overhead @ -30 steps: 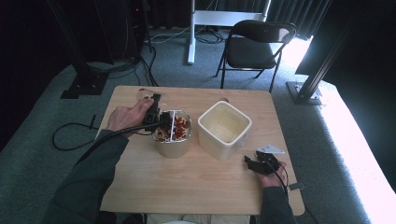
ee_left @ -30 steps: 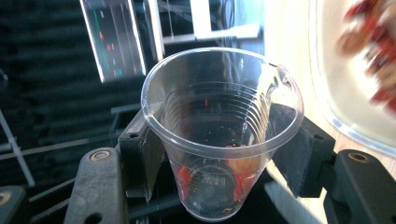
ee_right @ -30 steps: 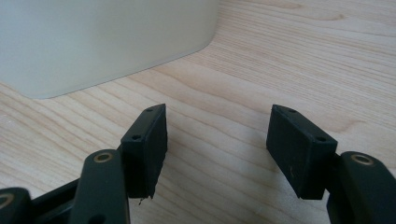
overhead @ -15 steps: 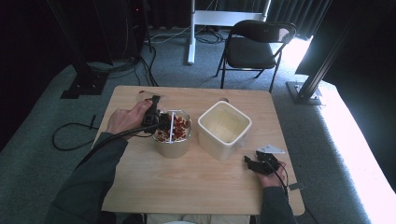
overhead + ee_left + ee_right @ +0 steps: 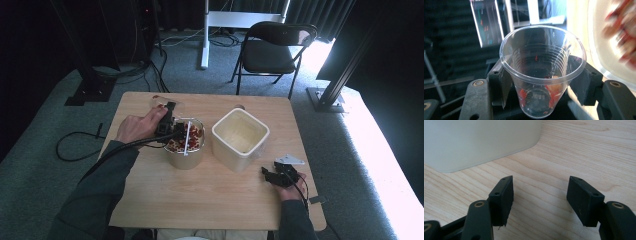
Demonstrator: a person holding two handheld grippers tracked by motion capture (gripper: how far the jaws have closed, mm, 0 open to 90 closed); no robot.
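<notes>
The right gripper (image 5: 270,174) rests low on the wooden table (image 5: 210,195) at its near right edge, jaws spread wide with nothing but bare wood grain between them. Just beyond its jaws, in the right gripper view, stands the white square tub (image 5: 479,142), cut off by the top and left edges of that view; the high view shows its inside pale and without visible contents. To the left of the tub, the left gripper (image 5: 176,131) is held over the rim of a round glass bowl (image 5: 185,159) containing red and brown pieces that are too small to identify. The left gripper's jaws are closed on a clear plastic cup (image 5: 542,70), one pad pressed on each side of its ribbed wall just below the rolled rim. The cup is transparent and tapered, with a few red and orange pieces at its bottom; their kind cannot be determined. Beside the cup in the left gripper view, the bowl contents appear blurred. Beyond the table, a black folding chair (image 5: 277,50) stands on grey carpet.
</notes>
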